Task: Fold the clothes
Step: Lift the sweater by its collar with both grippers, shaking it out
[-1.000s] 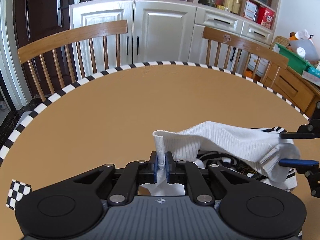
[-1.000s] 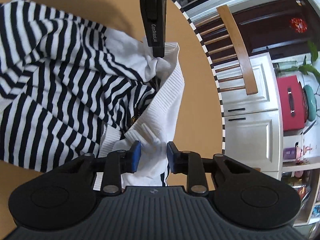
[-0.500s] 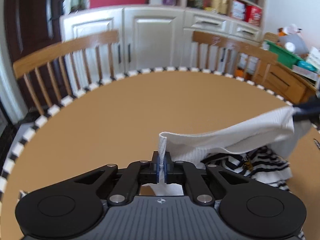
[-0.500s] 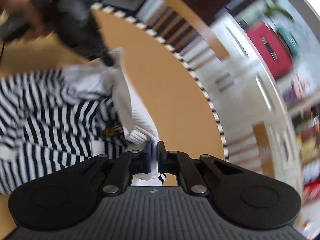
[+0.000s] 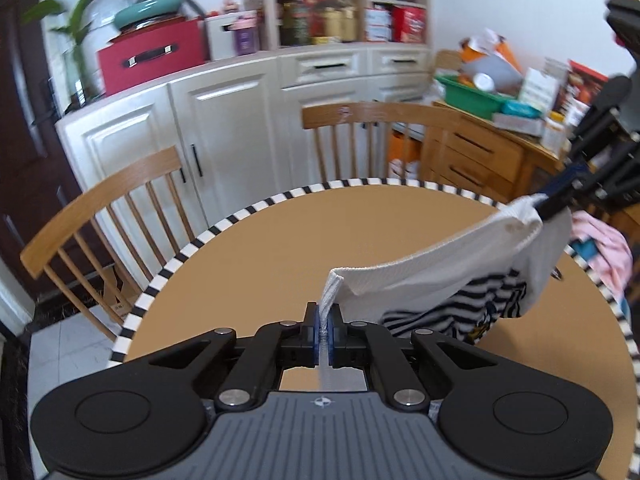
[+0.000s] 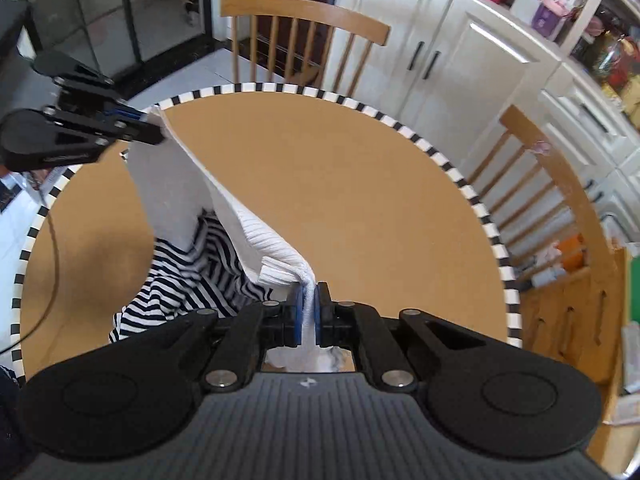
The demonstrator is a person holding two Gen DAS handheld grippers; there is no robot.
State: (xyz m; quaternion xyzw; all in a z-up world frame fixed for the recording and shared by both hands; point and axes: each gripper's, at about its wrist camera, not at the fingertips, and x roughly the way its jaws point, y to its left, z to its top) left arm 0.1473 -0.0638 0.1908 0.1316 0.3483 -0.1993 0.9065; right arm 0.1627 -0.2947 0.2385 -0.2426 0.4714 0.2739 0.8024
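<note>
Left gripper (image 5: 324,330) jaws pinch one end of the sweater's (image 5: 448,276) white ribbed hem; the right gripper (image 6: 306,314), toward two o'clock, clamps the other. Hem sags, striped body hanging above the tabletop (image 5: 260,264). Tauten evenly, keeping both ends level.

The garment (image 5: 440,276) hangs above the round table (image 5: 256,264), stretched between the two grippers. The left gripper (image 5: 325,326) pinches one end of its edge, and the right gripper (image 6: 307,312) pinches the other end. The lower part of the garment (image 6: 192,276) lies on the table under the stretched edge. Behind the table stand two chairs (image 5: 104,216), and behind the chairs is a cabinet (image 5: 224,120). On the cabinet stands a box (image 5: 152,58).
</note>
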